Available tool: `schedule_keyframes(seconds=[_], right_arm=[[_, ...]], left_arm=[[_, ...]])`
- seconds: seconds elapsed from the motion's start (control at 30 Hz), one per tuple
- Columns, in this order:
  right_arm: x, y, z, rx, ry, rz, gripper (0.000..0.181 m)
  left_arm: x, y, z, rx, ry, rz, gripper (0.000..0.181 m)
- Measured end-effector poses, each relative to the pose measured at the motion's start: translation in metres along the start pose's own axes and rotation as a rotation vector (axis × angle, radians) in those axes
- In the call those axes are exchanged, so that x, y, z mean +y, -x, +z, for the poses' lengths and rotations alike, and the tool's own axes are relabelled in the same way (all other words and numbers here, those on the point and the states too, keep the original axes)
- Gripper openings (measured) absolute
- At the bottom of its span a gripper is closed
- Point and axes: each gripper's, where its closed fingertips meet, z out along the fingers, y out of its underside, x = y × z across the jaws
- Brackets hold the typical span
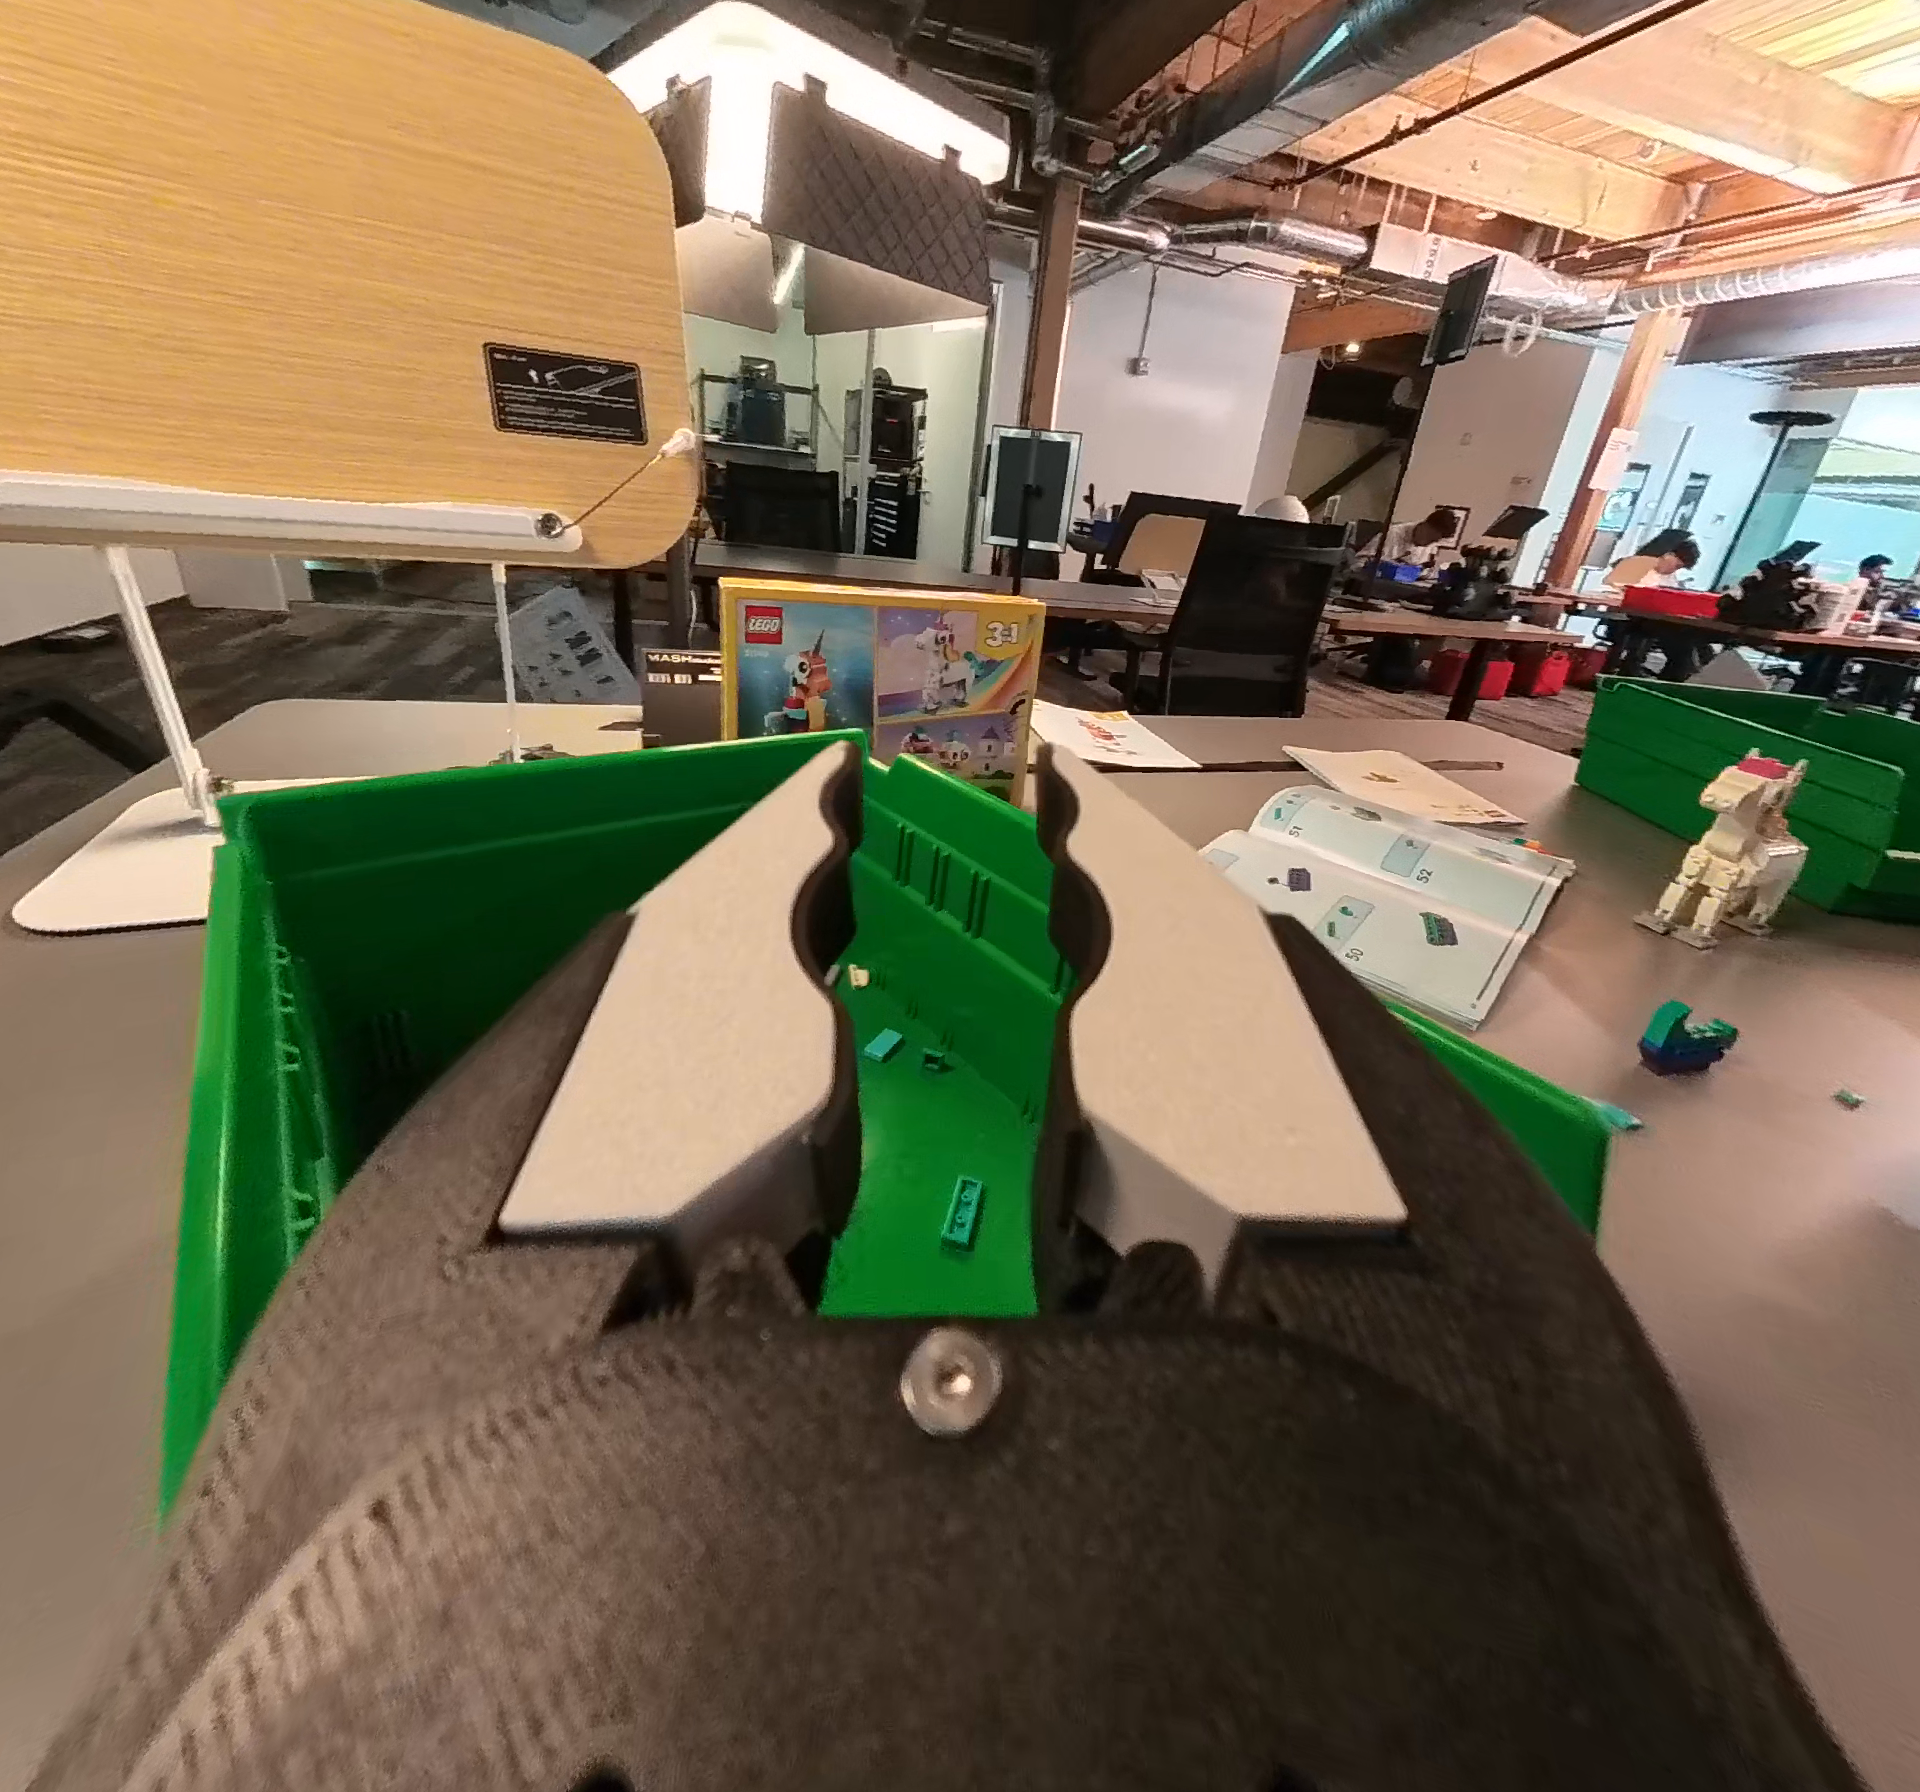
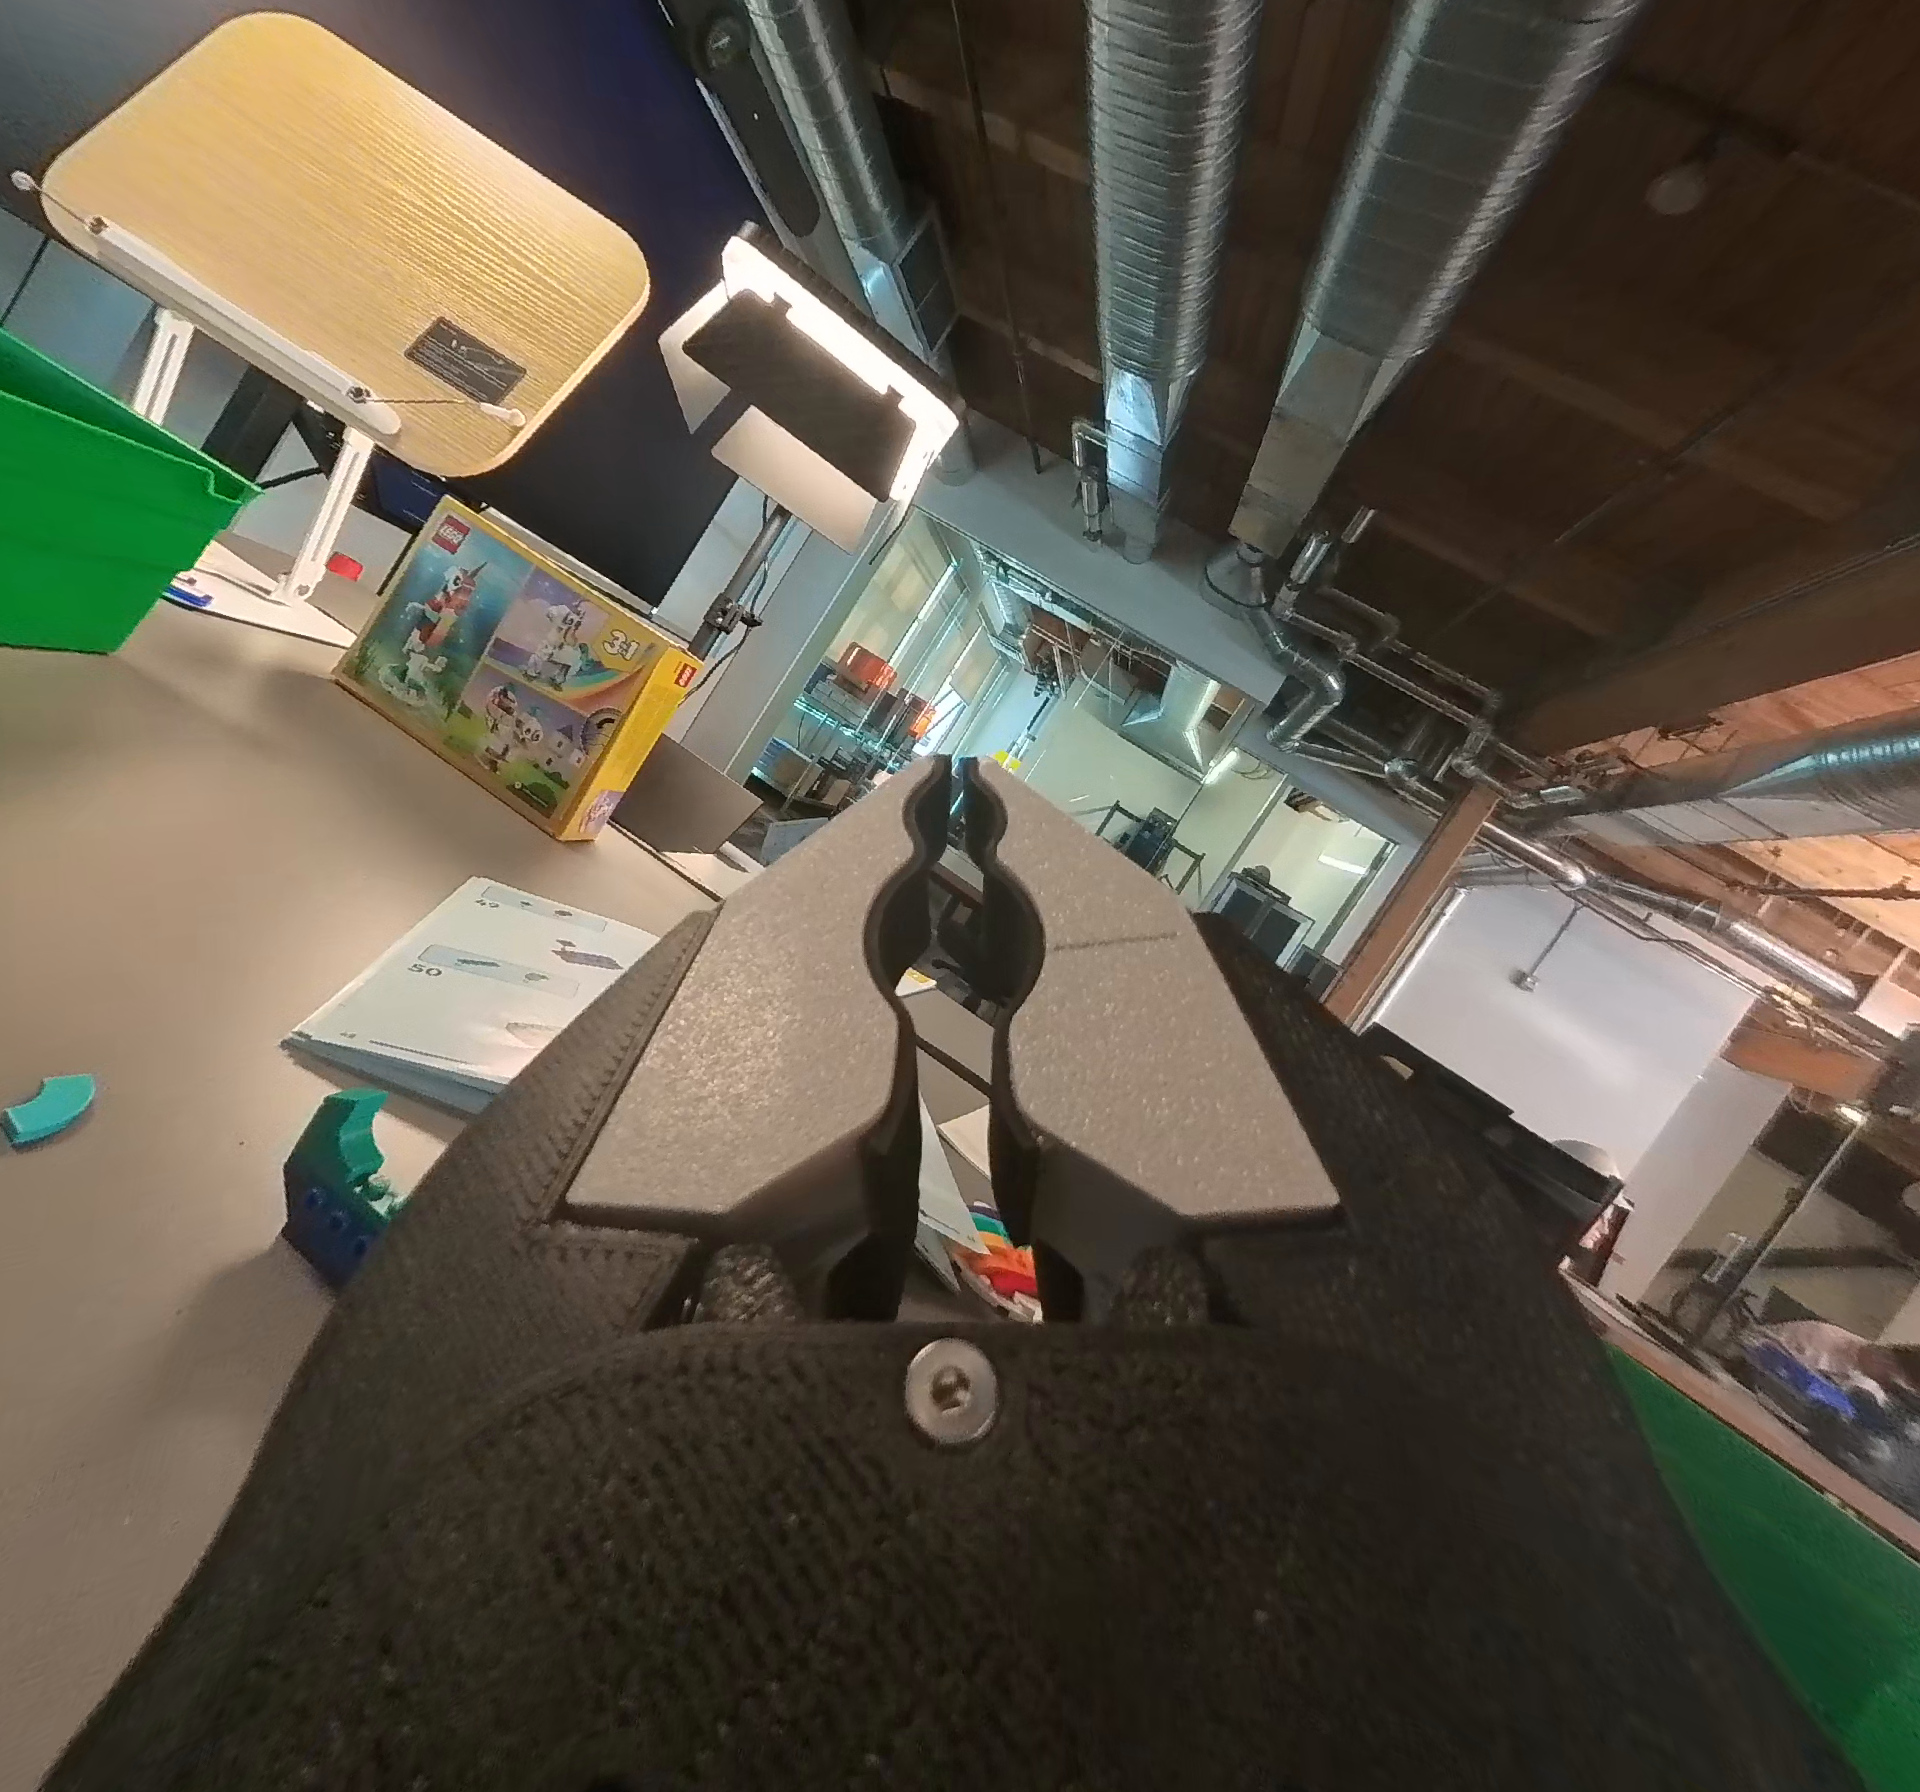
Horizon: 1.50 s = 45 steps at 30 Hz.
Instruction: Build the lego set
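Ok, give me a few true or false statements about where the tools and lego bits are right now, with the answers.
1. The left tool is open over a green bin. True.
2. The bin holds only red bricks. False: the loose pieces showing in it are teal, plus a small pale one.
3. The right tool is nearly shut, holding nothing. True.
4. The booklet is closed. False: it lies open on the table.
5. The lego box stands upright. True.
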Motion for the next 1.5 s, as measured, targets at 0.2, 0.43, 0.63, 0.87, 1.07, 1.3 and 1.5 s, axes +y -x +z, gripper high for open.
schedule_keyframes(seconds=[0.2, 0.43, 0.63, 0.87, 1.07, 1.3, 1.5], right_arm=[[0.000, 0.001, 0.000, -0.002, -0.001, -0.002, 0.000], [0.000, 0.001, 0.000, -0.004, -0.001, -0.001, 0.000], [0.000, 0.001, 0.000, -0.003, 0.000, -0.003, 0.000], [0.000, 0.001, 0.000, -0.005, -0.003, -0.002, 0.000], [0.000, 0.001, 0.000, -0.008, -0.002, -0.001, 0.000], [0.000, 0.000, 0.000, -0.003, -0.001, -0.003, 0.000], [0.012, -0.009, 0.000, 0.034, 0.037, -0.006, 0.000]], left_arm=[[-0.001, -0.005, 0.002, -0.036, -0.018, 0.015, 0.032], [-0.001, -0.009, 0.003, -0.032, -0.021, 0.012, 0.032], [-0.002, -0.010, 0.003, -0.026, -0.026, 0.011, 0.032], [-0.002, -0.010, 0.003, -0.023, -0.027, 0.011, 0.032], [-0.002, -0.012, 0.004, -0.017, -0.030, 0.008, 0.032], [-0.009, -0.016, 0.002, 0.007, -0.072, 0.002, 0.040], [-0.055, -0.032, -0.032, 0.066, -0.151, 0.050, 0.042]])
